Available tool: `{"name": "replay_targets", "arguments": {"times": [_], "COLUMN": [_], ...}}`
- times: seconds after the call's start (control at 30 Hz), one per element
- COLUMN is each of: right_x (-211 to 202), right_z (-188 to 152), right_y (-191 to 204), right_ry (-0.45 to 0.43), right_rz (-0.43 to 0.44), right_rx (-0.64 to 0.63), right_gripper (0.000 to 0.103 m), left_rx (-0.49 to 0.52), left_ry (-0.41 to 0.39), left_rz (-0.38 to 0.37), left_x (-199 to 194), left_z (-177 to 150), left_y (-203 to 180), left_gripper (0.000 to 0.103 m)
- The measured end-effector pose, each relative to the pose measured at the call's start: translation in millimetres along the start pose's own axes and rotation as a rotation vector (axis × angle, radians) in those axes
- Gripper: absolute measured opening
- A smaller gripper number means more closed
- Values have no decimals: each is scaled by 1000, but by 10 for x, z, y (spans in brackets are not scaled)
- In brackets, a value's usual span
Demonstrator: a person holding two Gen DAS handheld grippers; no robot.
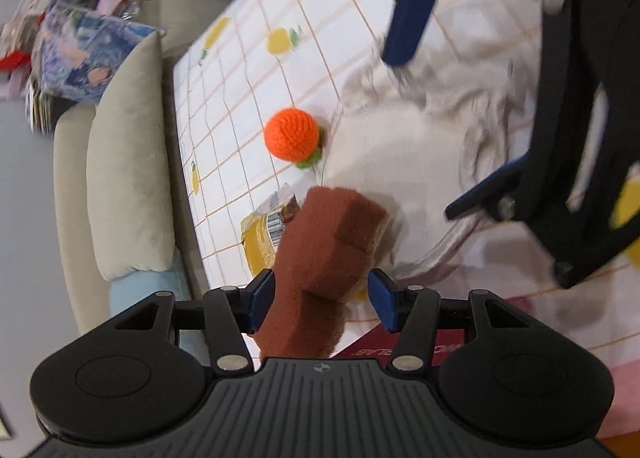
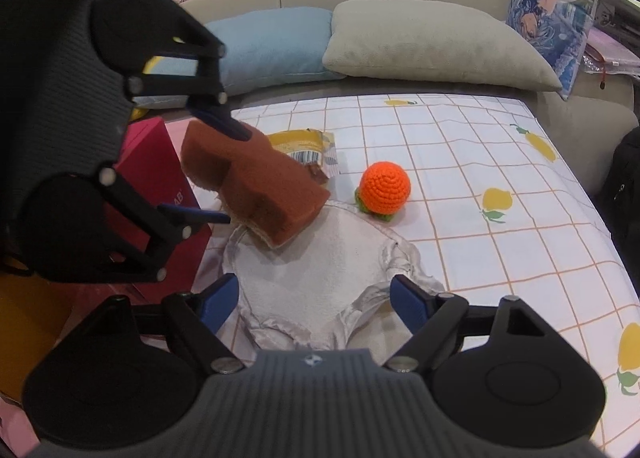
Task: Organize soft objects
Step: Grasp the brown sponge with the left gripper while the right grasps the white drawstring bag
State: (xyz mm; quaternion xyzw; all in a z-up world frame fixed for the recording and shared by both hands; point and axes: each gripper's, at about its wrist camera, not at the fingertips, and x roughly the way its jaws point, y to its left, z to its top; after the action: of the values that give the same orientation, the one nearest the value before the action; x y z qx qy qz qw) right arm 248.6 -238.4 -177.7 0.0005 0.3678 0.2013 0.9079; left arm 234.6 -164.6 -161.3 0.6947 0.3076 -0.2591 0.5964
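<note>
A brown plush block (image 1: 328, 242) with a cream underside sits between the blue pads of my left gripper (image 1: 322, 300), which is shut on it. In the right wrist view the block (image 2: 260, 185) tilts down, its lower end over a white cloth (image 2: 316, 270) with a shiny hem, and my left gripper (image 2: 232, 175) comes in from the left. My right gripper (image 2: 314, 300) is open, its fingers standing to either side of the near part of the cloth without pressing it. An orange crochet ball (image 2: 385, 187) with green leaves lies just beyond the cloth (image 1: 392, 145). From the left wrist, my right gripper (image 1: 448, 105) hangs over the cloth.
A lemon-print checked tablecloth (image 2: 480, 137) covers the surface. A yellow snack packet (image 2: 304, 143) lies behind the block and a red box (image 2: 160, 177) stands at the left. Beige (image 2: 432, 45) and light blue (image 2: 272, 41) pillows lie on the sofa beyond, with a patterned cushion (image 2: 556, 13) at the far right.
</note>
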Motion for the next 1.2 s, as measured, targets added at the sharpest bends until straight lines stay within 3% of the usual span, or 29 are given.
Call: {"name": "replay_targets", "arguments": {"times": [0.17, 0.23, 0.33, 0.37, 0.5, 0.63, 0.8, 0.87, 0.93, 1.0, 1.1, 1.17, 1.2], "right_x": [-2, 13, 37, 32, 27, 63, 97, 160, 241, 241, 237, 277, 294], "right_z": [-10, -17, -24, -25, -36, -46, -34, -27, -22, -1, -12, -18, -24], "right_y": [34, 30, 25, 27, 49, 75, 0, -55, -99, -111, -124, -149, -168], "right_ry": [-22, -17, -9, -13, -32, -23, -56, -49, -6, -2, 8, 44, 58], "right_rz": [-7, -12, -25, -29, -54, -65, -161, -188, -193, -175, -161, -146, -140], "right_rx": [-28, -29, -30, -32, -47, -68, -48, -39, -26, -10, -9, 15, 28], "right_gripper": [82, 82, 82, 82, 93, 93, 98, 98, 96, 96, 95, 88, 87], "left_rx": [46, 57, 32, 16, -109, -286, -609, -703, -702, -665, -656, -651, -641], "left_ry": [38, 44, 34, 25, -30, -106, -225, -242, -239, -217, -201, -181, -166], "left_rz": [-3, -2, 15, 28, 39, 39, 23, -23, -59, -82, -163, -213, -221], "left_x": [160, 192, 194, 175, 28, -222, -680, -762, -773, -709, -579, -481, -433], "left_z": [6, 1, -31, -44, -92, -144, -231, -244, -206, -160, -156, -143, -136], "left_y": [-70, -110, -135, -127, -11, 200, 567, 643, 605, 522, 448, 440, 417], "left_gripper": [64, 60, 44, 25, 13, 0, 0, 0, 0, 7, 24, 46, 48]}}
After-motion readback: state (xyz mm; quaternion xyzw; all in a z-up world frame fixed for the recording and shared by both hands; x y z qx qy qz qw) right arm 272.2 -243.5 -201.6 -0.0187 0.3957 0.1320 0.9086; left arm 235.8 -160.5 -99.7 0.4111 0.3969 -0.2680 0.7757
